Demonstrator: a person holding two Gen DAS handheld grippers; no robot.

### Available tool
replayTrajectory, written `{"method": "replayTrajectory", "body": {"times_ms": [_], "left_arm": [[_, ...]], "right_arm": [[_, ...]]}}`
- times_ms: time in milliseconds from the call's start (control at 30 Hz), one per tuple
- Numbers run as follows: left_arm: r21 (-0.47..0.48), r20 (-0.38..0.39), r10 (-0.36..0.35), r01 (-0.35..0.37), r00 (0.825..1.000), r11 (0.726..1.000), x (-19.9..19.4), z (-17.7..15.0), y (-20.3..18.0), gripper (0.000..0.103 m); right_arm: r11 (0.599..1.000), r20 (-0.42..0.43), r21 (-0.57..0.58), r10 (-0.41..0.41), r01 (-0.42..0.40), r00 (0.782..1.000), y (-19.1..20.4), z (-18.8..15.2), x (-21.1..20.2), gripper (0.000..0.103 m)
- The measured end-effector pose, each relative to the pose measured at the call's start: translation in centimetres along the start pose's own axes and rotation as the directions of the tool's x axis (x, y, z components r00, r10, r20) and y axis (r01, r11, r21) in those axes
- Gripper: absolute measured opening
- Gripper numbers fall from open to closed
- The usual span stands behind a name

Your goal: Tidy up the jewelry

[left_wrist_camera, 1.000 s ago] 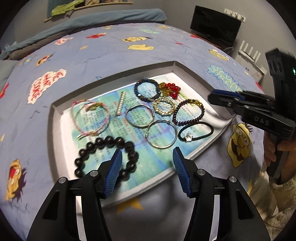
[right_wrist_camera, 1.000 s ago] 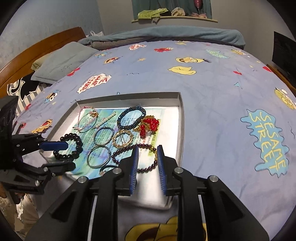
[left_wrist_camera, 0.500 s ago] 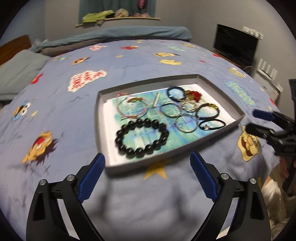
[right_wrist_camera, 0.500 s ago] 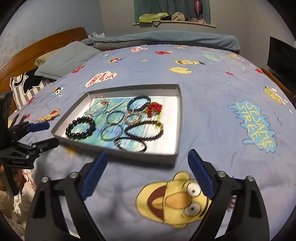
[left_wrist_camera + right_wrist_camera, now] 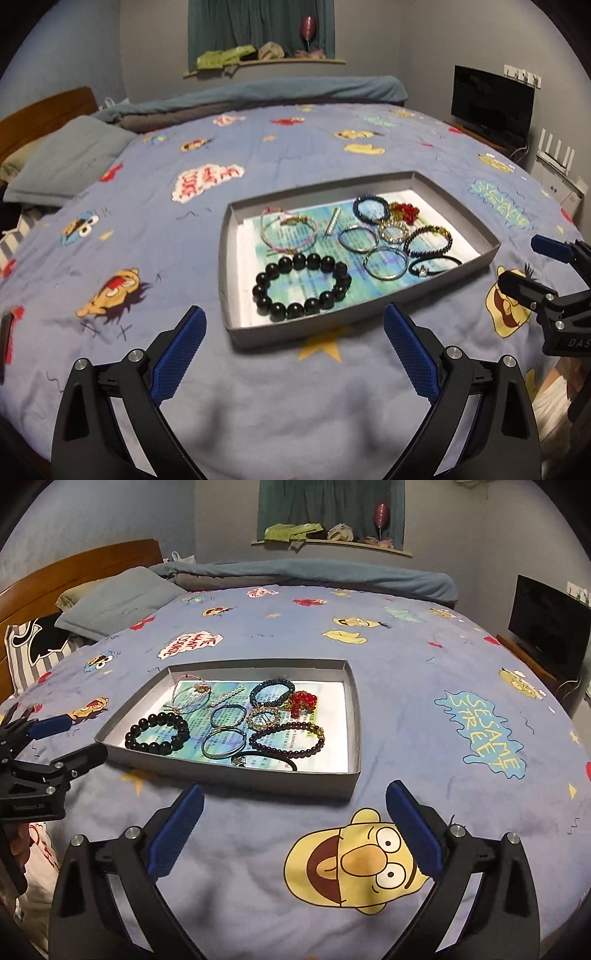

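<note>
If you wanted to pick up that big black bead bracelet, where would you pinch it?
Pinch the black bead bracelet across its near arc, one finger inside the ring, one outside, coming down from above. It lies flat in the tray, and its near-left spot suits the open left gripper.

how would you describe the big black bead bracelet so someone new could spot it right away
On the blue cartoon bedspread lies a shallow grey tray lined with printed paper. The black bead bracelet rests flat in the tray's near corner on the pillow side, apart from the cluster of thinner bangles. Its plain, glossy black beads are far larger than any others there.
</note>
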State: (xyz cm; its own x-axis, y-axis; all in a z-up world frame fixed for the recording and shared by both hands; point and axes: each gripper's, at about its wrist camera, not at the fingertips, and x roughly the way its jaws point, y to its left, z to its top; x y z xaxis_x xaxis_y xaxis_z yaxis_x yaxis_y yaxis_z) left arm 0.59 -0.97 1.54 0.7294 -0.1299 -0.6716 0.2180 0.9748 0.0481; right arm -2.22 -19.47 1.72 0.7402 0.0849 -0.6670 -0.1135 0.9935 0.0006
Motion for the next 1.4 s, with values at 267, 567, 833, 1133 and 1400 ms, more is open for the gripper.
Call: {"method": "replayTrajectory", "body": {"times_ms": [267, 567, 833, 1133, 1400], "left_arm": [[-0.001, 0.002, 0.014, -0.014, 1.0, 1.0, -0.25, -0.23, 0.09, 0.096], [0.006, -0.002, 0.007, -0.007, 1.0, 1.0, -0.17, -0.35, -0.05, 0.096], [0.006, -0.006, 0.002, -0.002, 1.0, 1.0, -0.03, -0.41, -0.07, 0.096], [0.012, -0.007, 0.001, -0.001, 1.0, 1.0, 0.12, -0.48, -0.19, 0.096], [0.01, -0.006, -0.012, 0.012, 1.0, 1.0, 0.16, -0.45, -0.23, 0.096]], "right_arm": [[1.0, 0.008, 0.017, -0.005, 0.005, 1.0, -0.3, -0.17, -0.33, 0.097], [1.0, 0.004, 0.016, -0.005, 0.005, 1.0, -0.24, -0.34, -0.36, 0.098], [1.0, -0.005, 0.008, -0.003, 0.003, 1.0, 0.0, -0.41, -0.08, 0.098], [1.0, -0.012, 0.009, -0.005, 0.005, 1.0, -0.03, -0.46, 0.11, 0.098], [1.0, -0.012, 0.008, -0.005, 0.005, 1.0, -0.09, -0.48, 0.15, 0.098]]}}
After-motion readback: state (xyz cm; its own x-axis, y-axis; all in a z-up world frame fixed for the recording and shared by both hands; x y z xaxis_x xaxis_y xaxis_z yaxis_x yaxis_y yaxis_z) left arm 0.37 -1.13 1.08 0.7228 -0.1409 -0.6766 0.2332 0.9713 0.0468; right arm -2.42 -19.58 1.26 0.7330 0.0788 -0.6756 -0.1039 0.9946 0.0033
